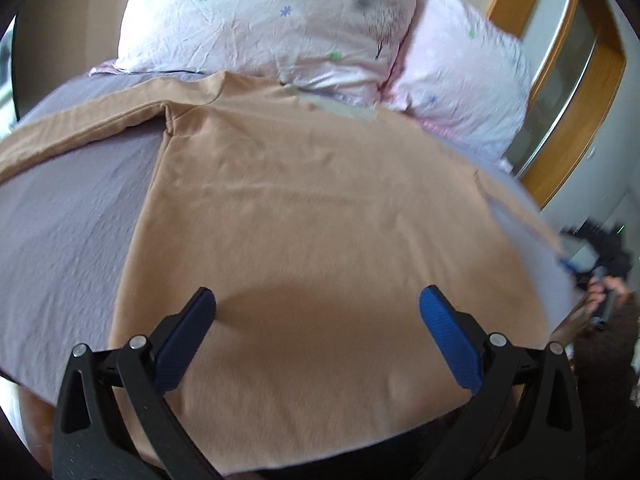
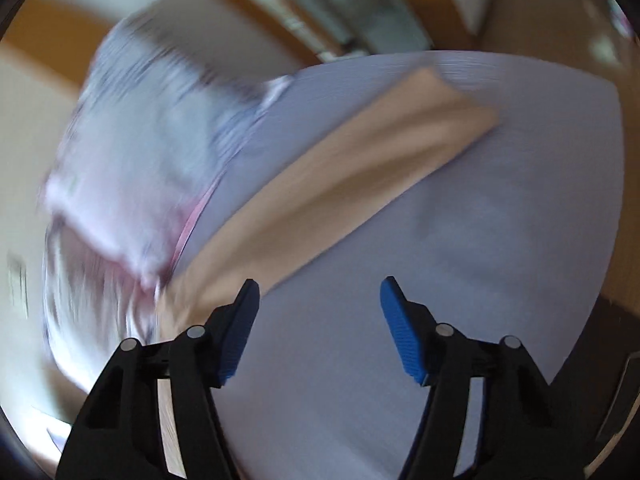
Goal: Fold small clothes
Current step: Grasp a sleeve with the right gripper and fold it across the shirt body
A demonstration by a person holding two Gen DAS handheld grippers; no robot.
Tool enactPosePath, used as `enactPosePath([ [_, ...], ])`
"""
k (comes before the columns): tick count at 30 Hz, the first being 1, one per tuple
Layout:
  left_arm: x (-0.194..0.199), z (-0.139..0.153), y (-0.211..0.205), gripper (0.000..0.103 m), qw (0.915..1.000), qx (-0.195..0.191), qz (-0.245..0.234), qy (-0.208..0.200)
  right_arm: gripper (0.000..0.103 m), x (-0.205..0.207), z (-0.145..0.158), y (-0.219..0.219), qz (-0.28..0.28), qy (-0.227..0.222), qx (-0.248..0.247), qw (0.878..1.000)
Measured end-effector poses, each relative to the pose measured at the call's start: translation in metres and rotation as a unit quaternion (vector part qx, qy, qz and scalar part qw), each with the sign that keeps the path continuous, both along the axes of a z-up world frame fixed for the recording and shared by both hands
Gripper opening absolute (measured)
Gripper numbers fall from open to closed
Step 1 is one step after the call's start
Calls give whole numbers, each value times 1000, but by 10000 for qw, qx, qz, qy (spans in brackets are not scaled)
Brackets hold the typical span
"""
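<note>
A tan long-sleeved top (image 1: 304,208) lies spread flat on the lilac bed sheet (image 1: 68,216), neck toward the pillows, its left sleeve (image 1: 80,128) stretched out to the left. My left gripper (image 1: 318,300) is open and empty above the top's lower body. The right wrist view is blurred by motion. There my right gripper (image 2: 320,284) is open and empty over the sheet (image 2: 480,260), beside the top's other sleeve (image 2: 360,168), which runs away toward the upper right.
Two pink-and-white flowered pillows (image 1: 272,20) lie at the head of the bed, and they show blurred in the right wrist view (image 2: 132,160). A wooden-framed door (image 1: 568,80) stands at the right. The other hand with its gripper (image 1: 604,300) shows at the bed's right edge.
</note>
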State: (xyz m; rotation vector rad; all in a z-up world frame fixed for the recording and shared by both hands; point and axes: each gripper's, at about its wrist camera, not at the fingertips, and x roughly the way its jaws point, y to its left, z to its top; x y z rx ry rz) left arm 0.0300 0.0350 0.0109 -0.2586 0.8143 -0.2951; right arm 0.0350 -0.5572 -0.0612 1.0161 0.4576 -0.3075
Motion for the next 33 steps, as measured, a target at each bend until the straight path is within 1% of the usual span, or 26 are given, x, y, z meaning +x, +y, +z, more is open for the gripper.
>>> enactPosePath([
  [1,3,2,7,101,9997,-238,17,-98,58,1,-6,-15,-184,46,191,9996],
  [3,7,5,16,101,9986,-471,92,-239,57,1,-13,-32,-296,-203,455,9983],
  [6,15,12,33,101,9972,-623,227,-355,56,12,-14,-42,-455,-297,597,9967],
  [8,20,15,49,101,9961,-699,376,-381,54,17,-16,-52,-601,-421,669,9951],
  [9,23,17,59,101,9954,-722,495,-394,46,21,-17,-56,-699,-434,687,9942],
  [10,24,18,69,101,9947,-718,614,-399,28,23,-18,-60,-766,-405,703,9938],
  [11,24,19,81,101,9938,-712,750,-412,16,30,-20,-64,-834,-264,693,9938],
  [12,24,20,92,101,9926,-683,908,-423,8,35,-17,-70,-866,-145,660,9940],
  [13,26,21,107,101,9906,-677,1109,-432,7,40,-11,-68,-885,-48,521,9947],
  [14,27,22,122,101,9879,-707,1313,-430,7,44,1,-60,-877,-1,228,9959],
  [16,29,22,151,101,9812,-827,1698,-396,7,58,44,-22,-520,-333,-702,9956],
  [17,30,22,166,101,9772,-885,1892,-380,7,68,70,10,-178,-581,-1225,9906],
  [18,30,23,179,101,9735,-908,2069,-364,5,76,89,39,155,-793,-1564,9844],
  [19,32,23,192,101,9690,-905,2276,-328,5,86,107,73,570,-1004,-1870,9756],
  [20,34,22,203,101,9650,-916,2438,-294,5,99,126,118,1111,-1224,-2186,9617],
  [21,36,21,213,101,9612,-945,2578,-268,5,109,138,156,1562,-1364,-2416,9480],
  [23,37,19,227,101,9539,-1019,2813,-219,5,131,151,243,2579,-1582,-2828,9102],
  [24,38,18,234,101,9502,-1053,2926,-184,5,140,150,279,2993,-1615,-2945,8931],
  [25,39,16,242,101,9442,-1115,3098,-115,5,152,144,322,3494,-1581,-3063,8712],
  [26,38,14,249,101,9393,-1185,3219,-80,6,164,132,364,4009,-1371,-3195,8476],
  [27,37,11,256,101,9340,-1273,3339,-22,9,178,116,402,4568,-1005,-3288,8204],
  [28,37,10,261,101,9299,-1341,3423,43,15,188,101,429,4928,-663,-3327,8013],
  [29,36,7,266,101,9256,-1412,3509,119,19,197,83,454,5205,-291,-3369,7841],
  [30,36,5,271,101,9213,-1490,3587,193,25,202,73,468,5306,-156,-3401,7763],
  [31,33,2,277,100,9161,-1602,3667,252,35,204,67,475,5343,-152,-3393,7740],
  [33,32,-2,286,97,9090,-1732,3776,341,45,215,59,482,5349,-116,-3287,7783],
])
